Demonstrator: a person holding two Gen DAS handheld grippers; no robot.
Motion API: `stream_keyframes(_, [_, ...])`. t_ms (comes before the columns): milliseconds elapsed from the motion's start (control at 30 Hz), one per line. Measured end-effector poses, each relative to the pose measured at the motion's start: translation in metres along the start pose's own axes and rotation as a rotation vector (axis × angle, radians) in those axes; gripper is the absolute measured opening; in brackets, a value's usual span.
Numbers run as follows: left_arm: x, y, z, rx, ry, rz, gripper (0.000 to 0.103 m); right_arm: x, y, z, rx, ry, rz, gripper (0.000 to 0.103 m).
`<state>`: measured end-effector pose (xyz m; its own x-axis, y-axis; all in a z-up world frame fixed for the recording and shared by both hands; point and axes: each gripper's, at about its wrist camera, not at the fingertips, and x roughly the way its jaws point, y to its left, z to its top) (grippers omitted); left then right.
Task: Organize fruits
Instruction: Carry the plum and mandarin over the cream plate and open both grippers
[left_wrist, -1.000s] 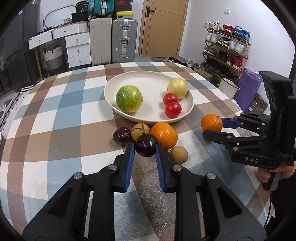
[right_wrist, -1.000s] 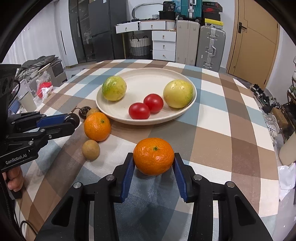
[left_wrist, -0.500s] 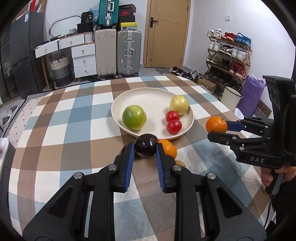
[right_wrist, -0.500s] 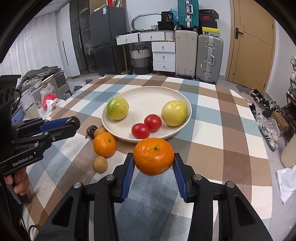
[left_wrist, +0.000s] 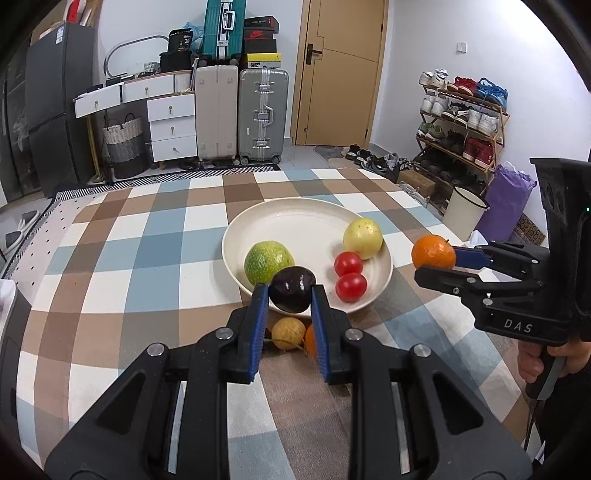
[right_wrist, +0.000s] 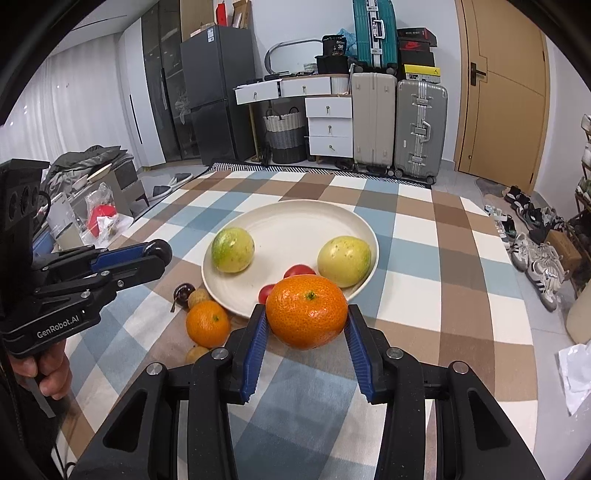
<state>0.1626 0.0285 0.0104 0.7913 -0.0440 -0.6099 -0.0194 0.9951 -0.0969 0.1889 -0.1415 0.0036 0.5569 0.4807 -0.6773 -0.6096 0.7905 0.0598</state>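
Note:
My left gripper (left_wrist: 290, 295) is shut on a dark cherry (left_wrist: 291, 290), held in the air just in front of the white plate (left_wrist: 295, 218). Between the blue pads of my right gripper (right_wrist: 306, 319) sits an orange mandarin (right_wrist: 306, 312), lifted above the checked tablecloth. The plate holds a green fruit (left_wrist: 269, 261), a yellow fruit (left_wrist: 363, 238) and two red tomatoes (left_wrist: 349, 275). On the cloth by the plate's near rim lie another mandarin (right_wrist: 207, 324), two small tan fruits (right_wrist: 198, 297) and a second cherry (right_wrist: 183, 294).
The plate stands mid-table on the checked cloth (left_wrist: 129, 258). Suitcases (left_wrist: 240, 114) and white drawers (left_wrist: 171, 125) line the far wall. A shoe rack (left_wrist: 461, 122) and a white bin (left_wrist: 463, 212) stand past the table's right edge.
Both grippers have risen with their fruit off the cloth; the cherry and the mandarin now hang higher, and the fruits left on the table sit lower in each view.

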Motion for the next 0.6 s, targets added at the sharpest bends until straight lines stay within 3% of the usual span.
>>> stream_keyframes(600, [0.047,0.01,0.029,0.013,0.011,0.033,0.021,0.04,-0.001,0.039,0.0,-0.01,0.046,0.042])
